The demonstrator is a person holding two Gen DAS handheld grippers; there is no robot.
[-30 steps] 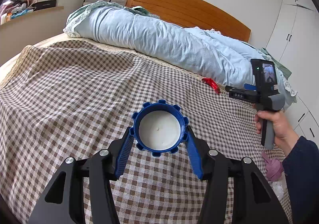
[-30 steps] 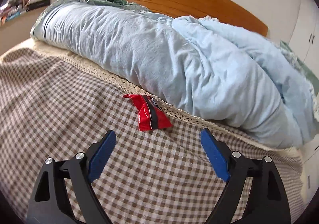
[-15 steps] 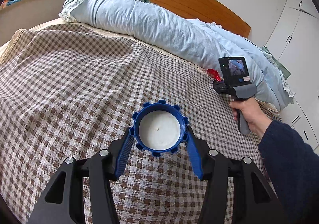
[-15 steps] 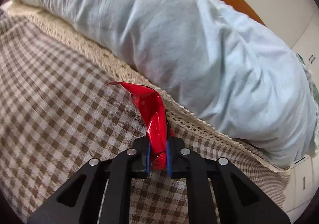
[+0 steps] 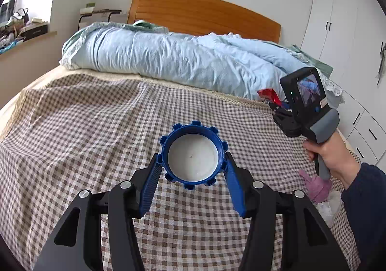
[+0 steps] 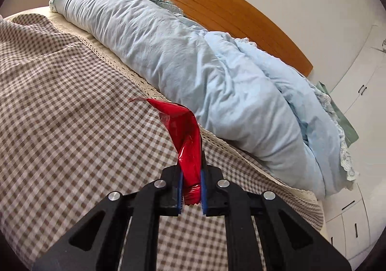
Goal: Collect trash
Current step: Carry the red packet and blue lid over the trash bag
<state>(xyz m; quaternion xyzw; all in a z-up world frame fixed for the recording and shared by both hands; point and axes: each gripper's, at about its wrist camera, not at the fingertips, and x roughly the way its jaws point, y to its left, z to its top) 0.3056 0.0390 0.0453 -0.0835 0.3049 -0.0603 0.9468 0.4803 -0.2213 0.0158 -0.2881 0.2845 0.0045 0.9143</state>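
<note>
my right hand-held gripper [image 6: 190, 189] pinches the red wrapper [image 6: 185, 131] by one end, could slip; left hand-held gripper [image 5: 191, 174] clamps the blue cap [image 5: 193, 157], might pop out.

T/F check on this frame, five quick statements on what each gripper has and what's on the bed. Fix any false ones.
1. The right gripper is shut on the red wrapper. True.
2. The left gripper is empty. False: its blue pads press on a blue cap, open side toward the camera.
3. The red wrapper lies flat on the checked bedspread. False: it stands up from the jaws, off the cloth.
4. A light blue duvet lies bunched across the bed in front of the wooden headboard. True.
5. The headboard is white metal. False: it is orange-brown wood.
</note>
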